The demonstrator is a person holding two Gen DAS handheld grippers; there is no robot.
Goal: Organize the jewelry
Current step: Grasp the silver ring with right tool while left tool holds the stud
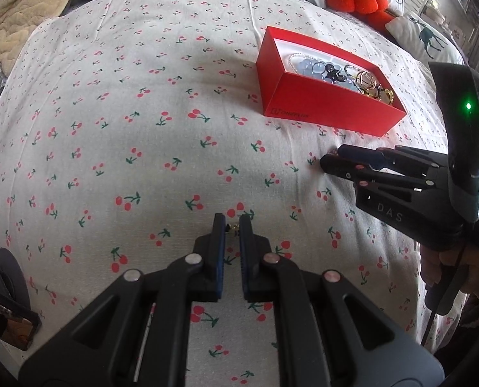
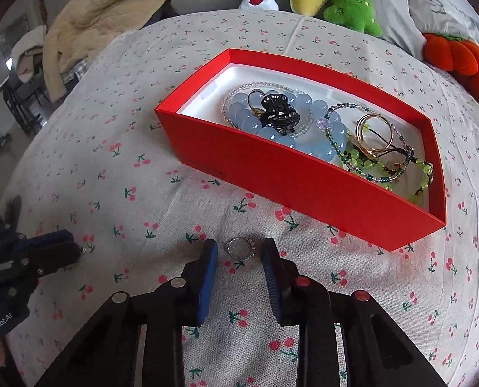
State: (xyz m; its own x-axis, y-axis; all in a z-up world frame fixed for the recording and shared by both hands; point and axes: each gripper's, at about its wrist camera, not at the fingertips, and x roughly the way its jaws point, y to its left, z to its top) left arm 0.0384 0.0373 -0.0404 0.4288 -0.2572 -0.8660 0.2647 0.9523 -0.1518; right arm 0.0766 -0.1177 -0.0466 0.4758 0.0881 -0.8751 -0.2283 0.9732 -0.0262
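A red box [image 2: 271,177] lies on the cherry-print bed cover and holds a blue bead bracelet [image 2: 249,119], a black hair claw [image 2: 278,113], gold rings [image 2: 373,129] and green beads [image 2: 423,167]. In front of the box a small beaded ring [image 2: 251,245] lies on the cloth. My right gripper [image 2: 239,242] straddles it, and its pads stand clear of the ring on both sides. My left gripper [image 1: 232,222] is shut on a tiny metal piece of jewelry [image 1: 233,226] just above the cover. The red box [image 1: 320,109] lies far right of it, and the right gripper [image 1: 331,156] is in front of the box.
Plush toys [image 2: 349,6] and an orange plush [image 2: 452,54] line the far side of the bed. A beige blanket [image 2: 110,9] is heaped at the far left. Dark sunglasses [image 1: 7,316] lie at the near left. A hand [image 1: 449,264] holds the right gripper.
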